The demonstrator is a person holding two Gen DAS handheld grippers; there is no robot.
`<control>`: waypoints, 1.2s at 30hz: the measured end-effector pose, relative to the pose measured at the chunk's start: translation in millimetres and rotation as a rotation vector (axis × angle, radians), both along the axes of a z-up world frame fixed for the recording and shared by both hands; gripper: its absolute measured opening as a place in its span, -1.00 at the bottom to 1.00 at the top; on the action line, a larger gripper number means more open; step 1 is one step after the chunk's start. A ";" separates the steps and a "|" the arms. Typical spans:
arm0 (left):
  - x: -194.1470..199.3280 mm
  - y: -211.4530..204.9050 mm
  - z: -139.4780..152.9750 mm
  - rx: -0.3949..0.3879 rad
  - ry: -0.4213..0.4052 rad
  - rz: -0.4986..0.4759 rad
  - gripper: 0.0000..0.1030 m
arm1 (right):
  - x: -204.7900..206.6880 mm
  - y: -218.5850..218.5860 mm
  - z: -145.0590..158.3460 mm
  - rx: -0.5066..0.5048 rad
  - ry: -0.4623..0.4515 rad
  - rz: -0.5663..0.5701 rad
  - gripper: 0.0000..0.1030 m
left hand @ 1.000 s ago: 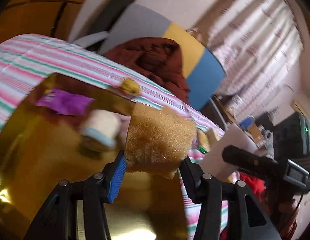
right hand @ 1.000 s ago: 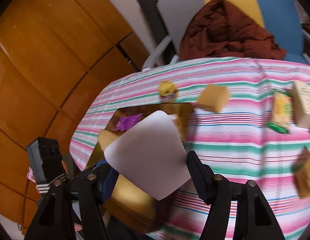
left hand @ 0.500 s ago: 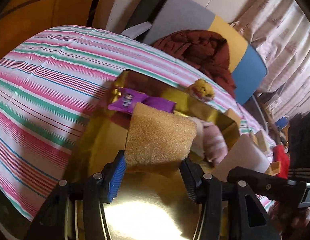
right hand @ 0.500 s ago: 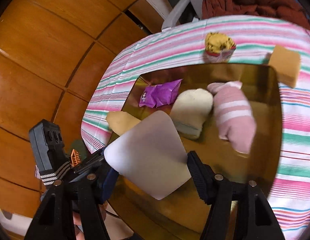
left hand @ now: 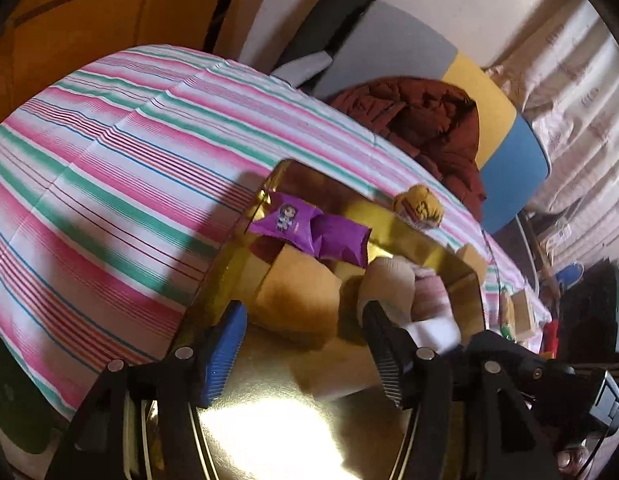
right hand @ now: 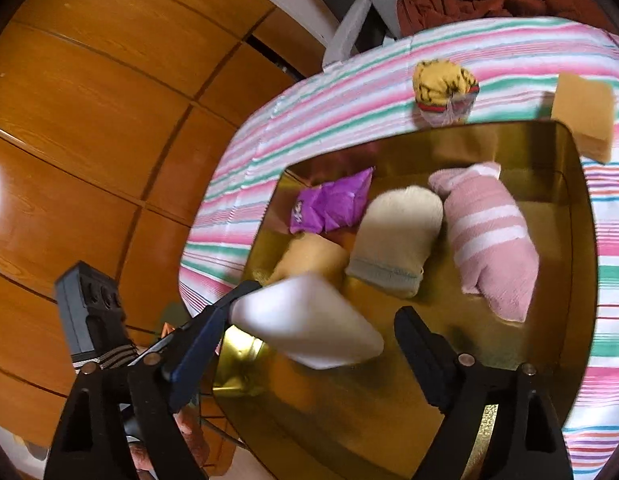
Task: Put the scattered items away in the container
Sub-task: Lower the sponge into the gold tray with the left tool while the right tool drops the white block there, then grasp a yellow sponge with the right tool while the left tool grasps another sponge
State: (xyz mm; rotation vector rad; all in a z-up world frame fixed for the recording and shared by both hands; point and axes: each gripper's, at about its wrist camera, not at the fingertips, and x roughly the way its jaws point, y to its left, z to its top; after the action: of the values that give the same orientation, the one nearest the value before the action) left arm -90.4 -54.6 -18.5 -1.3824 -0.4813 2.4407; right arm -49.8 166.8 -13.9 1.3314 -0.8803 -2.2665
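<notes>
gold tin (right hand: 581, 208) under both our claws: pink sock (right hand: 489, 236), cream sock (right hand: 401, 236), purple packet (right hand: 333, 204), tan sponge (left hand: 301, 292) inside. left claw (left hand: 305, 344), right claw (right hand: 321, 336) just spreading; white pad (right hand: 305, 328) dropping. beyond: yellow sock (right hand: 441, 84), sponge (right hand: 585, 112).

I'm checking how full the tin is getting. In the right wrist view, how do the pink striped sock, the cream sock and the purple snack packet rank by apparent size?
1. pink striped sock, largest.
2. cream sock, somewhat smaller.
3. purple snack packet, smallest; it lies farthest from the camera, which may shrink it a little.
</notes>
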 end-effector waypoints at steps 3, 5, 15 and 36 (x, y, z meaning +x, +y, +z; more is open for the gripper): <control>5.8 -3.9 2.1 0.030 0.014 0.040 0.19 | 7.1 4.9 8.4 0.014 0.025 -0.007 0.72; 8.4 -4.2 1.5 0.049 0.013 0.054 0.19 | 12.8 10.0 13.7 0.020 0.041 -0.009 0.72; 22.2 17.5 -0.9 0.064 0.018 0.032 0.19 | 45.5 57.4 30.9 0.049 0.101 -0.083 0.73; 63.3 135.7 31.2 0.071 0.159 -0.294 0.19 | 143.8 236.5 43.0 0.345 0.050 -0.502 0.79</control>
State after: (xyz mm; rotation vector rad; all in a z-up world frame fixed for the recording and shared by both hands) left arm -27.1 81.1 12.7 -1.1305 -0.3000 2.2473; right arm 94.0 403.3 29.1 1.2871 -0.9157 -2.9360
